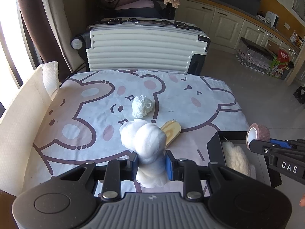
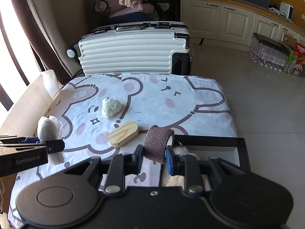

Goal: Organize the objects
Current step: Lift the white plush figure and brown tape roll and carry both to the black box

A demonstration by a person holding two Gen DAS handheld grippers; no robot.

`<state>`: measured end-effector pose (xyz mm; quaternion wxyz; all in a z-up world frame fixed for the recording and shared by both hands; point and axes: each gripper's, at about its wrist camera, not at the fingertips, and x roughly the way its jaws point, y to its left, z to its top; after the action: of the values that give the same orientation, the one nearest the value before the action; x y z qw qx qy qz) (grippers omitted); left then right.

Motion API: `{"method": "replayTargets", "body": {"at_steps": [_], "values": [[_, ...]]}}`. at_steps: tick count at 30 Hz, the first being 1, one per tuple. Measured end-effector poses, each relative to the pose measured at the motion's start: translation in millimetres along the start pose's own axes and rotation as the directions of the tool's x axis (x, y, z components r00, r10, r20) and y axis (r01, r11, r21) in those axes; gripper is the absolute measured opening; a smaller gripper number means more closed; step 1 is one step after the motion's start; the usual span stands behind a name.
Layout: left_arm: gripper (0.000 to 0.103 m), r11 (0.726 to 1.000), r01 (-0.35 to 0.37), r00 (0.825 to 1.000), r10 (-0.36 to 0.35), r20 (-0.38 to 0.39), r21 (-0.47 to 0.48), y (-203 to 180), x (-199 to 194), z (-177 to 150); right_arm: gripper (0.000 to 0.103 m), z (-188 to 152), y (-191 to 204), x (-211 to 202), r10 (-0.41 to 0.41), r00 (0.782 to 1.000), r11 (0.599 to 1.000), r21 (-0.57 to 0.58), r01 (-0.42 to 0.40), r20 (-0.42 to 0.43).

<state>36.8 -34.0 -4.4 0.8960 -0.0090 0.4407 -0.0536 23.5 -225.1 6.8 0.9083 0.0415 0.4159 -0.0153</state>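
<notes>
I have two things held up over the bench (image 1: 80, 126) with the bear cloth on it. My left fingers (image 1: 152, 163) are squeezed on a white cloth bundle (image 1: 147, 141). It is soft and puffy, so it squashes in the middle where I hold it, and the ends bulge out above and below. It looks light. I think a soft thing like this can slip or sag, so holding it at the thin middle part is best. My right fingers (image 2: 154, 157) are closed tight on a brown roll of tape (image 2: 158, 143). It is held by its two flat sides, standing on its edge. The roll looks light too, but it keeps its round shape better than the bundle. It hangs just over the near corner of the black box (image 2: 241, 147), and something fluffy and white (image 2: 181, 150) is already lying in there. I think the roll goes in that box next. On the bench there is a small ball of white string (image 2: 111, 107) and a flat wooden block (image 2: 124, 136), a little apart from each other. The string ball looks loose and could come undone, so I would pinch it around the whole ball. The block is hard and smooth, so I would grab it across its narrow sides
</notes>
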Motion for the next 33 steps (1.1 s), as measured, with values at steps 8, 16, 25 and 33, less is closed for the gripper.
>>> {"method": "replayTargets", "body": {"at_steps": [8,16,25,33], "values": [[0.03,1.0,0.0,1.0,0.0,0.0,0.003,-1,1,0,0.025,-1,-2,0,0.004,1.0,1.0,0.002,-0.004,0.005],[0.03,1.0,0.02,1.0,-0.02,-0.005,0.019,-18,7,1,0.025,-3,-18,-1,-0.01,1.0,1.0,0.024,0.009,0.007],[0.03,0.996,0.066,0.998,-0.066,-0.015,0.055,-50,16,2,0.025,-9,-50,-5,-0.05,0.999,0.997,0.056,0.05,0.0],[0.03,0.987,0.152,0.988,-0.15,-0.035,0.057,-80,26,1,0.026,-18,-84,-9,-0.084,0.996,0.991,0.099,0.085,-0.015]]}}
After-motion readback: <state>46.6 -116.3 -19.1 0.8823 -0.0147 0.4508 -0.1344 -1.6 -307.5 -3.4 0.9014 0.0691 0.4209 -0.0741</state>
